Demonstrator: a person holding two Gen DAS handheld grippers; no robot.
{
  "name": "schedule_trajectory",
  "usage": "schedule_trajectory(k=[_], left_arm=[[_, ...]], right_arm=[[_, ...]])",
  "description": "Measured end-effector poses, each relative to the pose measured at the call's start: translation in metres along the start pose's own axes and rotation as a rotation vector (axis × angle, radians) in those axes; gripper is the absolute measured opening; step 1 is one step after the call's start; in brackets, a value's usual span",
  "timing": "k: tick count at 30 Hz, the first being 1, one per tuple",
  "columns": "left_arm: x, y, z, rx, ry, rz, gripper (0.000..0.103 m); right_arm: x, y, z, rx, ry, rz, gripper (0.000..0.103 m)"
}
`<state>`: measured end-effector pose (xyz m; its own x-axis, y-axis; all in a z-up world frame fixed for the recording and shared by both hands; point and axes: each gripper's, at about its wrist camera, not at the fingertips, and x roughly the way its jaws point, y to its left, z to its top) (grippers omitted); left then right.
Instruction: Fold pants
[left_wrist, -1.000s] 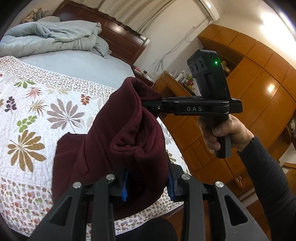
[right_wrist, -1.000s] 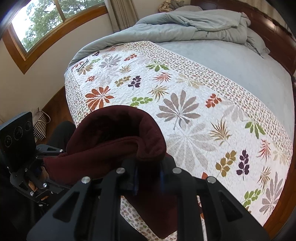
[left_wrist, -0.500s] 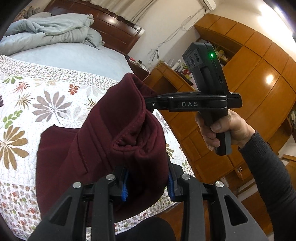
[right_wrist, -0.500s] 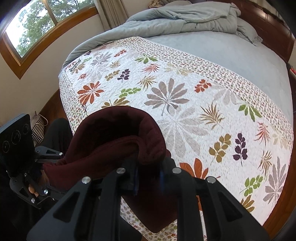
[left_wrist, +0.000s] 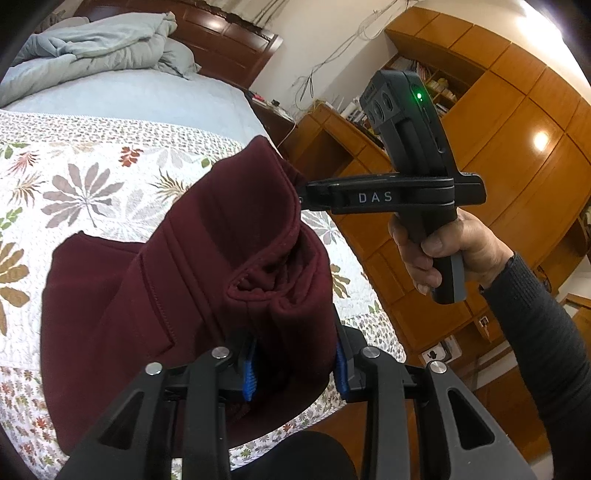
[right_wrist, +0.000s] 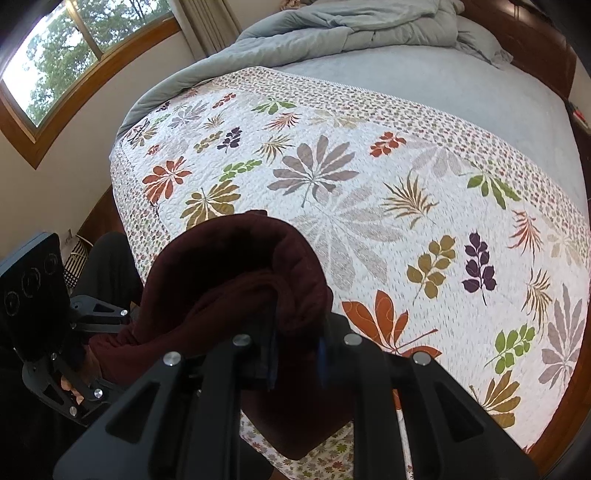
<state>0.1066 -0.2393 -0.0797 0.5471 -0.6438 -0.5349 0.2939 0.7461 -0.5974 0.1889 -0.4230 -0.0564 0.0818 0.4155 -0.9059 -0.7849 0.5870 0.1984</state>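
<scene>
Dark maroon pants (left_wrist: 159, 280) hang doubled over between both grippers above the leaf-patterned quilt (left_wrist: 92, 192). My left gripper (left_wrist: 293, 365) is shut on a thick bunch of the cloth at its blue pads. In the same view the right gripper (left_wrist: 301, 192) comes in from the right, held by a hand (left_wrist: 443, 251), and its tips vanish into the far top corner of the pants. From the right wrist view the pants (right_wrist: 240, 280) bulge over the right gripper (right_wrist: 295, 354), which is shut on them. The lower part of the pants drapes down to the quilt.
The quilt (right_wrist: 369, 184) covers the near half of the bed; a grey sheet and a rumpled grey duvet (right_wrist: 362, 33) lie beyond. Wooden cabinets (left_wrist: 498, 166) stand right of the bed, a window (right_wrist: 74, 55) on the other side. The left gripper's body (right_wrist: 33, 295) shows at the lower left.
Both grippers have sunk and moved over the bed with the pants still gripped. More of the maroon cloth now spreads across the quilt, and the quilt looks closer.
</scene>
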Motion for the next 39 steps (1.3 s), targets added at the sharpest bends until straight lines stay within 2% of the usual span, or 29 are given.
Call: schedule_trajectory(k=[12,28,39], left_arm=[[0.039,-0.005,-0.016,-0.006,0.072,0.002,0.031],[0.084,-0.006,-0.036,0.005,0.161,0.044,0.032],[0.099,-0.007,-0.040,0.041,0.197,0.084,0.033]], right_arm=[[0.017,-0.035,-0.031,0.050,0.006,0.028,0.014],[0.042,-0.076,-0.069,0.116,0.013,0.078,0.014],[0.051,-0.081,-0.083,0.159,0.013,0.062,0.014]])
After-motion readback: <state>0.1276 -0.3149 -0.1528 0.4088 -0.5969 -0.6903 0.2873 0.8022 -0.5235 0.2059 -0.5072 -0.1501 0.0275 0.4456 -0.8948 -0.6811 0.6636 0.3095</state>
